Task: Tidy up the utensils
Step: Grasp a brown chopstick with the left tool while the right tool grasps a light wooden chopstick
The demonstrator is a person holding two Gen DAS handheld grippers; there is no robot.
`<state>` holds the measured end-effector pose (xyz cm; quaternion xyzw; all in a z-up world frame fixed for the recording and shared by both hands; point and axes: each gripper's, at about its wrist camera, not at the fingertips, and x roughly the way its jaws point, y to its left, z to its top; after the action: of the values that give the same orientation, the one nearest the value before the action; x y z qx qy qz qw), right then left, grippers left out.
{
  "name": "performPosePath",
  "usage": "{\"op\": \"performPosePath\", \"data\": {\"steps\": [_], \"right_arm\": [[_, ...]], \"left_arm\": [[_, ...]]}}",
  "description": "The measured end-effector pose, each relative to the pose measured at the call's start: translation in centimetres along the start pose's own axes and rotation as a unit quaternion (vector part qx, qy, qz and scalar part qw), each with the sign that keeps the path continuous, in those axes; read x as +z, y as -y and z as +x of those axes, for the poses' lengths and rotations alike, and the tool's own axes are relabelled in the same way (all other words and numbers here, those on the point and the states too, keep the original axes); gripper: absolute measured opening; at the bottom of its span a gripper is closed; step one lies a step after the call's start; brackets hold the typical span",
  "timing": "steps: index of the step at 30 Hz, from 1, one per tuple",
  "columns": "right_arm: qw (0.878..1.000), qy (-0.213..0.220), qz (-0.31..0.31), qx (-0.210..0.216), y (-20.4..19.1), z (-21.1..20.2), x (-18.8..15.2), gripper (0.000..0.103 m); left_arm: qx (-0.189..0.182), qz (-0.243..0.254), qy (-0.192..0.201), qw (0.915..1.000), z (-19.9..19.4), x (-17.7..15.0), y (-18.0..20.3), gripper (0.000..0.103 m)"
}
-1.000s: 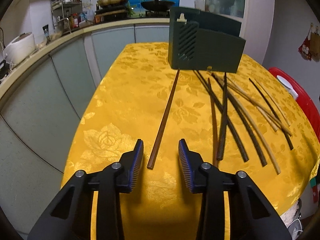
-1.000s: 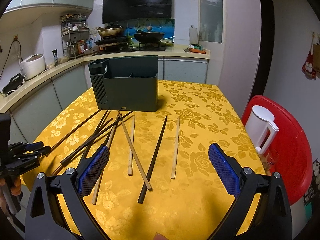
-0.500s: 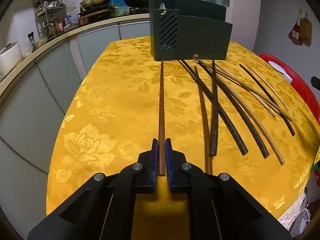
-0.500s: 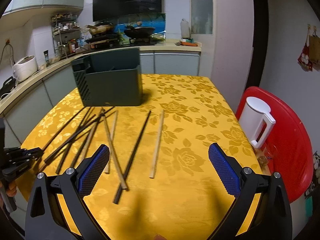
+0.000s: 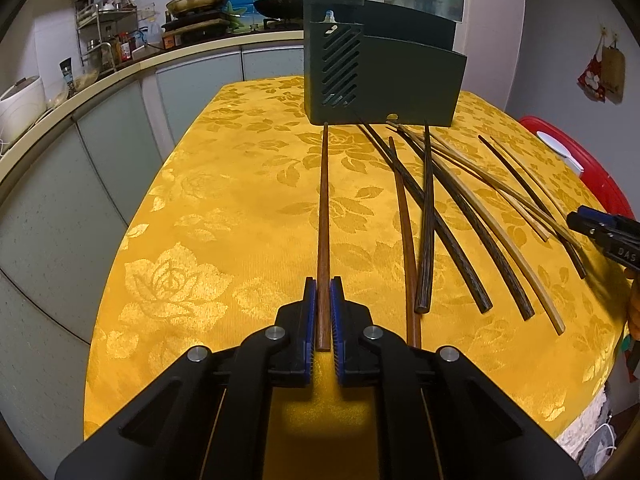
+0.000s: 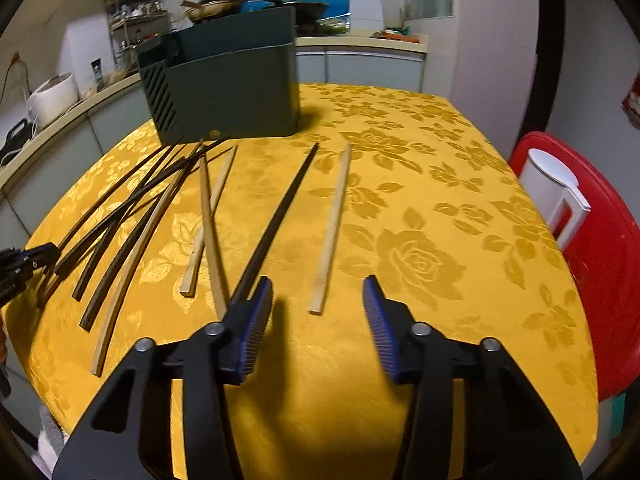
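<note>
My left gripper (image 5: 323, 292) is shut on the near end of a brown chopstick (image 5: 323, 208), which points at the dark green utensil holder (image 5: 380, 76). Several dark and pale chopsticks (image 5: 428, 220) lie fanned out to its right on the yellow tablecloth. In the right wrist view my right gripper (image 6: 318, 282) is low over the cloth and its jaws are closing. The near end of a pale chopstick (image 6: 332, 232) lies between them, and the pads do not touch it. A black chopstick (image 6: 280, 220) runs under the left finger (image 6: 256, 320). The holder (image 6: 232, 92) stands at the back.
A red stool (image 6: 608, 280) with a white jug (image 6: 556, 196) on it stands off the table's right side. Grey cabinets and a cluttered counter (image 5: 120, 76) curve round the left. The table's front edge is close below both grippers.
The left gripper closed on the brown chopstick, which now lines up straight ahead. The right gripper came down towards the table and its jaws narrowed round the pale chopstick.
</note>
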<state>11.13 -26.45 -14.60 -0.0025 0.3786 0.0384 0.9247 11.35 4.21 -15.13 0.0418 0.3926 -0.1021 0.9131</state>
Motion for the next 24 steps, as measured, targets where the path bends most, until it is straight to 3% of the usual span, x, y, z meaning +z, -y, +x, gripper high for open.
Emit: {"op": "performPosePath", "data": {"steps": [2, 5, 12, 17, 24], "right_arm": [[1.000, -0.009, 0.003, 0.010, 0.0, 0.6, 0.2, 0.028], [1.000, -0.014, 0.008, 0.007, 0.0, 1.0, 0.5, 0.022], [1.000, -0.016, 0.009, 0.003, 0.0, 1.3, 0.6, 0.020], [1.000, -0.015, 0.006, -0.005, 0.0, 1.3, 0.6, 0.010], [1.000, -0.014, 0.021, 0.006, 0.7, 0.2, 0.5, 0.008]], "left_arm": [[0.001, 0.000, 0.001, 1.0000, 0.0, 0.0, 0.0, 0.007], [0.002, 0.000, 0.003, 1.0000, 0.1, 0.0, 0.0, 0.007], [0.010, 0.003, 0.006, 0.9999, 0.0, 0.0, 0.3, 0.007], [0.011, 0.003, 0.006, 0.9999, 0.0, -0.1, 0.2, 0.007], [0.015, -0.009, 0.029, 0.9994, -1.6, 0.2, -0.6, 0.006]]}}
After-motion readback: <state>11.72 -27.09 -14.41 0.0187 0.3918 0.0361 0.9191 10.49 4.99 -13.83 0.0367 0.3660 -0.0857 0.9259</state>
